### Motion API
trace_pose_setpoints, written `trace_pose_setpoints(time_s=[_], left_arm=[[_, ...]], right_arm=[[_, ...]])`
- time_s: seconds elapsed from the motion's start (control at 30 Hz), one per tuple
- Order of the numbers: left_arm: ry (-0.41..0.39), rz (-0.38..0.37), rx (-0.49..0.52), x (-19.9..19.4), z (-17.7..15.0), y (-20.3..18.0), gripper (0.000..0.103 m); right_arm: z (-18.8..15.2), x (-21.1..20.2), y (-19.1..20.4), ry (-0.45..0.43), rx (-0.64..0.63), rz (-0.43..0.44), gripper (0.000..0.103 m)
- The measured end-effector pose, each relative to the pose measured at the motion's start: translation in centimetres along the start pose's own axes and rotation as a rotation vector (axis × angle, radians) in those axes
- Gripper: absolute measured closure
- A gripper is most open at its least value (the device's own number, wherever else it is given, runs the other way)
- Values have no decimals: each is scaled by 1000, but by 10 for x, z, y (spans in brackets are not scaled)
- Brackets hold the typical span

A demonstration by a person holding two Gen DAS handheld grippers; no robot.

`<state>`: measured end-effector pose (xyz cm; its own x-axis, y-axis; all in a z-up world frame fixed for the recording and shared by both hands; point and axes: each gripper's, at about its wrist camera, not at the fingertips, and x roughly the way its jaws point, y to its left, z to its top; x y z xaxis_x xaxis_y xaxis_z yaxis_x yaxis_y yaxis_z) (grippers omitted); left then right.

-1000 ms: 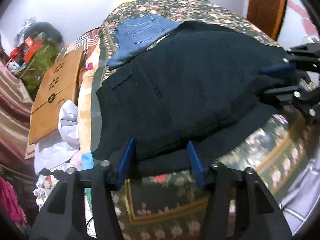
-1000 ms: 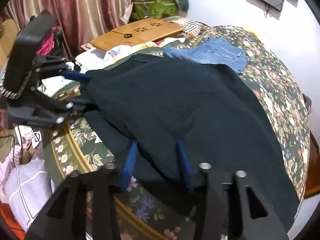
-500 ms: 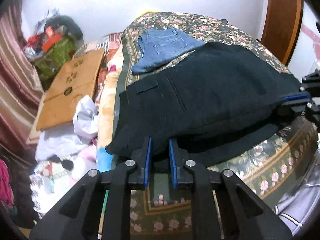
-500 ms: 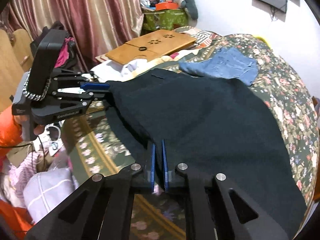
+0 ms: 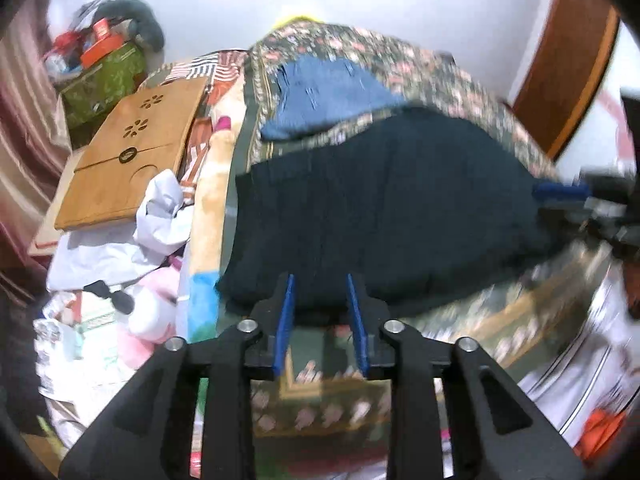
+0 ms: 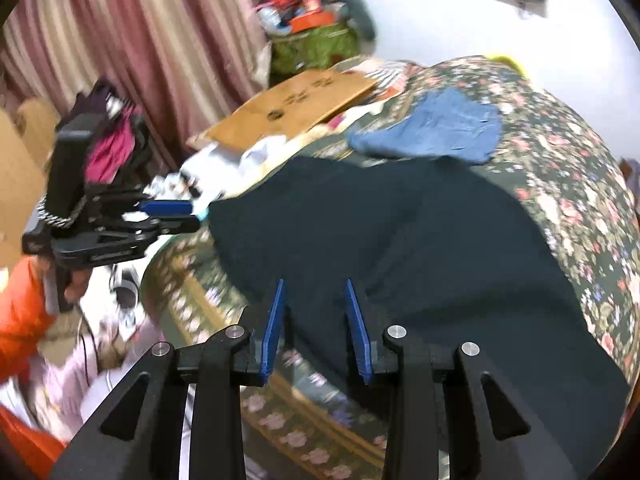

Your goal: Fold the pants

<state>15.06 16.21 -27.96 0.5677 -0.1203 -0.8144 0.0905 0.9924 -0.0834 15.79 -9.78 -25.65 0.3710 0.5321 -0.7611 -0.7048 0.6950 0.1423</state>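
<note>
Black pants (image 6: 400, 232) on bed, fingers (image 6: 274, 320) apart.

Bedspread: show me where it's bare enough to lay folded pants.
Bare bedspread runs right of the jeans and black pants, out to the bed's edge. A narrower strip lies along the near edge, below the pants. The floor beside the wooden tray is crowded with white cloth and clutter.

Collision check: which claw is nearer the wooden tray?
Left. The left claw is at the edge of the black pants toward the wooden tray. The right claw is across the pants, farther off. Both have just been opening, with fabric between the pads, unpinched.
</note>
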Motion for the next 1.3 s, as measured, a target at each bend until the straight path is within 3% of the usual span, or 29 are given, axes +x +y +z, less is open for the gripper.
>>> trace_pose_setpoints(time_s=[0.1,0.2,0.27,0.43,0.57,0.7,0.93,1.07,1.17,1.3], left_arm=[[29,-3,-41,17,8,-4,73],[122,15,-56,49,1,-4,73],[155,24,-59,63,-11,-2,72],[163,60,-44,54,-11,-9,73],[171,97,-2,44,10,-24,71],[122,53,-4,38,43,-48,53],[84,43,71,59,90,-117,43],[127,40,84,92,100,-141,42],[202,32,82,121,95,-152,41],[164,82,112,127,91,-163,31]], right_arm=[[-11,17,-17,51,52,-72,75],[-32,32,-32,128,97,-90,75],[-46,20,-37,85,117,-88,74],[-58,-13,-58,70,155,-129,74],[-65,-48,-100,15,220,-248,71],[-86,-85,-155,-47,334,-367,66],[-139,-127,-231,-55,511,-526,66],[-170,-131,-263,-21,596,-539,66],[-189,-126,-277,-1,647,-532,66],[-201,-119,-285,-4,689,-487,66]])
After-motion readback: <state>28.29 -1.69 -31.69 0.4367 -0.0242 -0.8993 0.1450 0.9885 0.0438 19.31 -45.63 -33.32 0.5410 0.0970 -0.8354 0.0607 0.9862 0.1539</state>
